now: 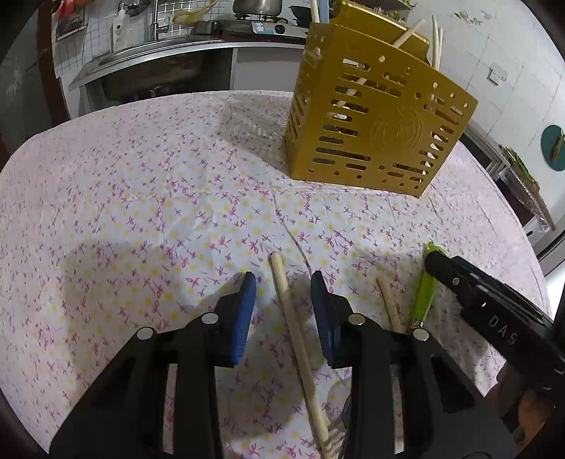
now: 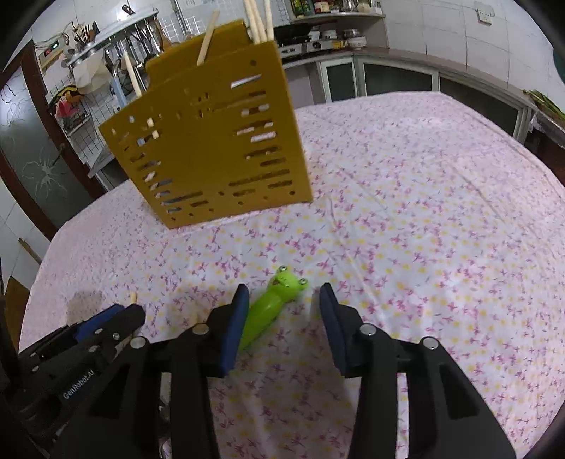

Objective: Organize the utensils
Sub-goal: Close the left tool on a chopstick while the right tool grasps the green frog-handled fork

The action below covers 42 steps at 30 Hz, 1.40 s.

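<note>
So there's this yellow slotted utensil holder (image 1: 374,116) standing upright on the desk (image 1: 141,197), which is covered in a pink flowery cloth. It's already got stuff in it: several pale wooden chopsticks (image 2: 259,21) poke out the top, bunched toward one end, plus a couple more leaning at the other end, and you can see bits of them through the slots. Can't tell how the inside is divided up.

On the cloth, well short of the holder, there's a wooden chopstick (image 1: 296,339) lying between the jaws of the left gripper (image 1: 282,286), which are spread apart and not touching it. A second chopstick (image 1: 388,303) lies just to its right. Further right is a green frog-headed utensil (image 2: 272,307), flat on the cloth. The right gripper (image 2: 282,296) has its jaws released too, with the frog handle between them, right beside the left-hand pad, head pointing toward the holder.
</note>
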Each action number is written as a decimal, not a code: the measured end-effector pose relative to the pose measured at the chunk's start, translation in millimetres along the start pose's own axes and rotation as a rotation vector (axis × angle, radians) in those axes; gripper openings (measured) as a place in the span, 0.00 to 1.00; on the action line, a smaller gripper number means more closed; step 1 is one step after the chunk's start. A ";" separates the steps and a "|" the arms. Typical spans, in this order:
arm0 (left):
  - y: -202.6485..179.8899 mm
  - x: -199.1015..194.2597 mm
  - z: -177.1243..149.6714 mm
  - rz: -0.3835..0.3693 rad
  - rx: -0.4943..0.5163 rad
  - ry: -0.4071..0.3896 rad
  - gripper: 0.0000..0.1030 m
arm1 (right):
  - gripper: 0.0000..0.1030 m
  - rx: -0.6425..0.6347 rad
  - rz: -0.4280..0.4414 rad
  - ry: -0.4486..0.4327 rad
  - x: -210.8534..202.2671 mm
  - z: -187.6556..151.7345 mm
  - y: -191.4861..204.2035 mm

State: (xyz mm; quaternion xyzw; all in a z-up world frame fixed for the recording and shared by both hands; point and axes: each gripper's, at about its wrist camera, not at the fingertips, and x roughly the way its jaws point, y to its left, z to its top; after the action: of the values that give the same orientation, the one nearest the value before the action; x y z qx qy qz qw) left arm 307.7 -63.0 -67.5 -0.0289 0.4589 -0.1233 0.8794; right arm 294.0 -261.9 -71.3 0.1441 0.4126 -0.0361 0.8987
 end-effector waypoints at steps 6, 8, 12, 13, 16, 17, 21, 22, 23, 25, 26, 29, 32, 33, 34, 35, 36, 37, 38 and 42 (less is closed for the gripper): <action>0.9 3.2 2.6 0.000 0.009 -0.002 0.23 | 0.31 -0.042 0.023 0.009 5.3 0.1 7.6; 4.3 2.3 3.4 -0.003 0.006 0.002 0.17 | 0.29 -0.049 0.029 0.014 6.2 1.1 9.0; 9.7 1.5 4.3 -0.012 0.000 0.008 0.13 | 0.27 -0.061 0.050 0.029 5.7 4.2 4.2; 10.3 1.3 4.7 -0.015 -0.002 0.011 0.11 | 0.27 -0.071 0.052 0.031 5.6 4.9 3.9; 10.4 0.2 5.3 -0.018 0.003 0.019 0.08 | 0.24 -0.091 0.055 0.034 4.7 5.8 2.0; 9.5 0.0 5.4 -0.017 0.007 0.021 0.07 | 0.23 -0.103 0.056 0.034 4.0 6.6 2.3; 8.1 -1.4 5.7 -0.016 0.017 0.026 0.07 | 0.21 -0.148 0.057 0.030 0.0 9.3 1.4; 7.9 -1.6 5.7 -0.016 0.018 0.027 0.07 | 0.20 -0.157 0.056 0.028 -1.2 10.2 1.5; 7.2 -1.1 6.5 -0.016 0.023 0.030 0.07 | 0.20 -0.164 0.055 0.028 -1.9 11.4 1.2; 5.6 -0.1 7.9 -0.015 0.029 0.033 0.07 | 0.20 -0.174 0.063 0.032 -1.8 13.7 -0.2; 4.2 1.1 8.7 -0.013 0.036 0.039 0.07 | 0.20 -0.180 0.067 0.039 -1.7 14.8 -0.5; -0.2 3.7 10.0 0.006 0.056 0.052 0.07 | 0.20 -0.199 0.075 0.068 0.6 15.7 -0.1; -3.1 5.9 11.6 0.017 0.064 0.064 0.07 | 0.20 -0.211 0.070 0.081 2.4 13.5 2.6; -2.8 6.3 12.1 0.017 0.063 0.067 0.07 | 0.20 -0.206 0.069 0.079 1.8 13.2 2.7; -3.9 8.1 13.5 0.019 0.061 0.070 0.08 | 0.20 -0.203 0.070 0.080 1.6 12.6 2.4; -4.3 9.0 13.8 0.019 0.060 0.069 0.08 | 0.20 -0.202 0.070 0.079 1.9 11.7 1.1; -4.5 9.1 13.6 0.022 0.061 0.066 0.08 | 0.20 -0.199 0.066 0.077 1.1 10.5 0.9; -4.9 9.5 13.3 0.024 0.063 0.063 0.08 | 0.21 -0.193 0.064 0.075 0.7 9.1 1.4; -6.1 10.1 12.9 0.028 0.065 0.057 0.08 | 0.22 -0.180 0.062 0.070 -0.4 6.2 0.9; -7.9 10.6 9.6 0.031 0.066 0.041 0.08 | 0.24 -0.194 0.035 0.045 -0.9 -5.1 4.4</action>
State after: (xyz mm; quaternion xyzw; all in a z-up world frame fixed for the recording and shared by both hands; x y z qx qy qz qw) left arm 319.8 -73.8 -69.1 0.0098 0.4728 -0.1251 0.8722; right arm 290.5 -256.3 -72.7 0.0643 0.4318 0.0232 0.8994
